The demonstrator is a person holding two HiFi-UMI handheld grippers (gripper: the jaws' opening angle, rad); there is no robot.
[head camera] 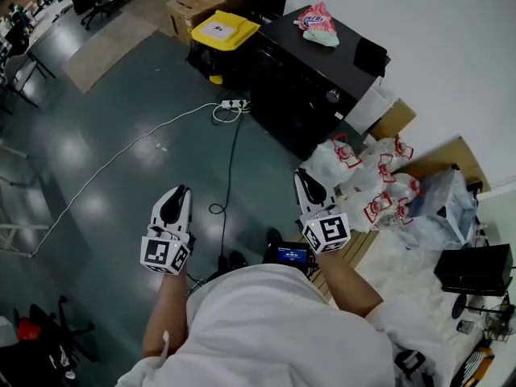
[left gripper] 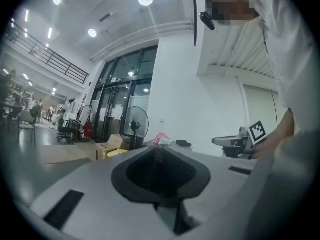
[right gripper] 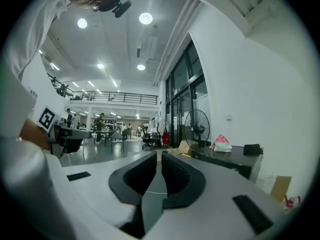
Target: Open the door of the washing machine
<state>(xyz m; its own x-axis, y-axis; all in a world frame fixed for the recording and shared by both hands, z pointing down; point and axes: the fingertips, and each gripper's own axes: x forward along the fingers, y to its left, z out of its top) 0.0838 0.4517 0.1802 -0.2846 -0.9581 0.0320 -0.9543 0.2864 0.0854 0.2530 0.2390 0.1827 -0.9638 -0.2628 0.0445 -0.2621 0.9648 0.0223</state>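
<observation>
In the head view a black washing machine [head camera: 300, 95] stands against the white wall, well ahead of both grippers. Its front is dark and I cannot make out the door. A pink bag [head camera: 316, 18] lies on its top. My left gripper [head camera: 179, 190] hangs over the grey floor with its pads together and nothing between them [left gripper: 159, 149]. My right gripper [head camera: 305, 176] is closer to the machine and points toward it. Its jaws stand a narrow gap apart and hold nothing [right gripper: 160, 156]. The right gripper view shows the machine [right gripper: 230, 161] at the right.
White plastic bags with red print [head camera: 364, 176] lie piled on the floor right of the right gripper. A power strip with a white cable [head camera: 234, 103] and a black cable [head camera: 229, 176] lie ahead. A yellow bin [head camera: 226, 29] and cardboard boxes stand left of the machine. A standing fan [right gripper: 196, 126] is nearby.
</observation>
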